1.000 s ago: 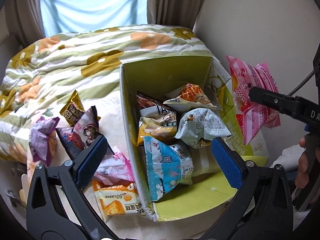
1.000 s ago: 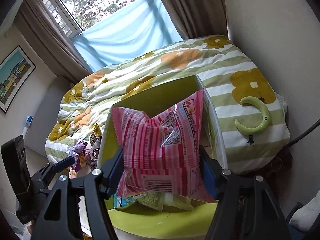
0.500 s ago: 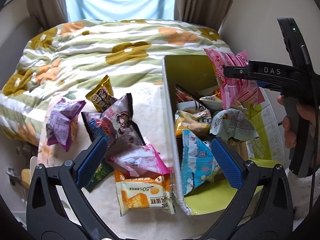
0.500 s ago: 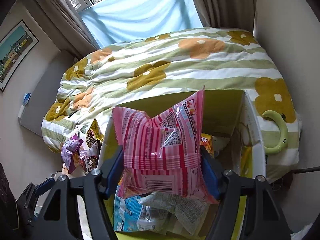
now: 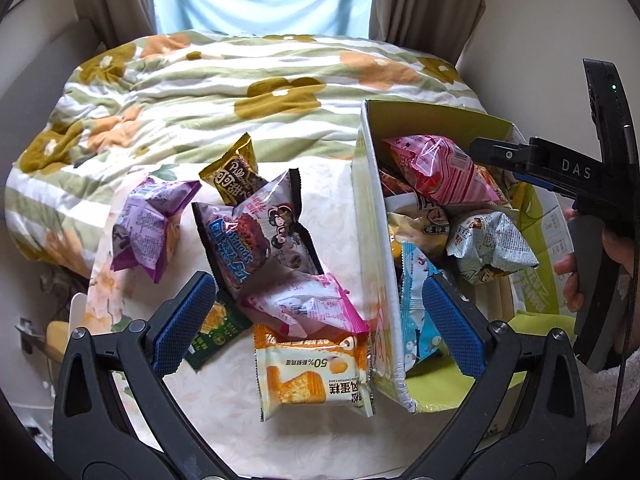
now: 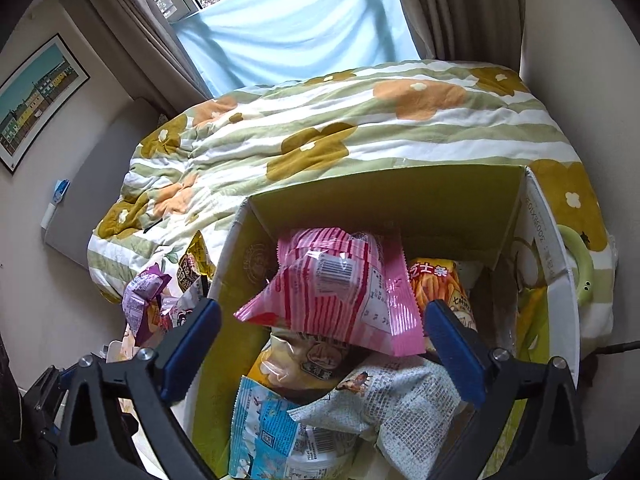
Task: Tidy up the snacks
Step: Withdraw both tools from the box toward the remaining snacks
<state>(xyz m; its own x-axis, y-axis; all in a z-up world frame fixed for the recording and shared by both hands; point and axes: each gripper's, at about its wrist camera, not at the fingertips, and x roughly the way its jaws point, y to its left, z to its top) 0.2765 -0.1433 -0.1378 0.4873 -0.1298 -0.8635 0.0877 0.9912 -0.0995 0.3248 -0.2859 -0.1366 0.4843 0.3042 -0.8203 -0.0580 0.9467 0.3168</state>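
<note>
Pink and striped, the pink packet [image 6: 340, 292] lies loose on top of the pile inside the green box [image 6: 384, 200], at about 12 o'clock from my right gripper [image 6: 320, 344]. My right fingers are spread wide and grip nothing; the packet sits between and beyond their blue pads [image 6: 456, 352] without touching them. Under it lie a yellow bag [image 6: 296, 364], a grey printed bag [image 6: 400, 404] and a blue bag [image 6: 260, 420], with an orange stick-snack bag [image 6: 436, 284] at 1 o'clock against the far side.

In the left view the same pink packet [image 5: 440, 172] rests at the far end of the box [image 5: 372, 216], at 2 o'clock from my left gripper [image 5: 316, 324], with the right gripper's black finger [image 5: 504, 156] just beside it. My left fingers are also wide open and empty, hovering over the snacks outside the box. On the pale cloth [image 5: 224, 400] at 12 o'clock lies a pink pouch [image 5: 304, 308], partly on an orange cake packet [image 5: 316, 376] nearer me. A dark cookie bag [image 5: 256, 232] lies beyond it, a gold bag [image 5: 234, 172] farther still, a purple bag [image 5: 148, 220] at 10 o'clock, and a dark green packet [image 5: 216, 328] touching my left pad [image 5: 184, 324]. A flowered quilt [image 5: 240, 80] covers the bed behind.
</note>
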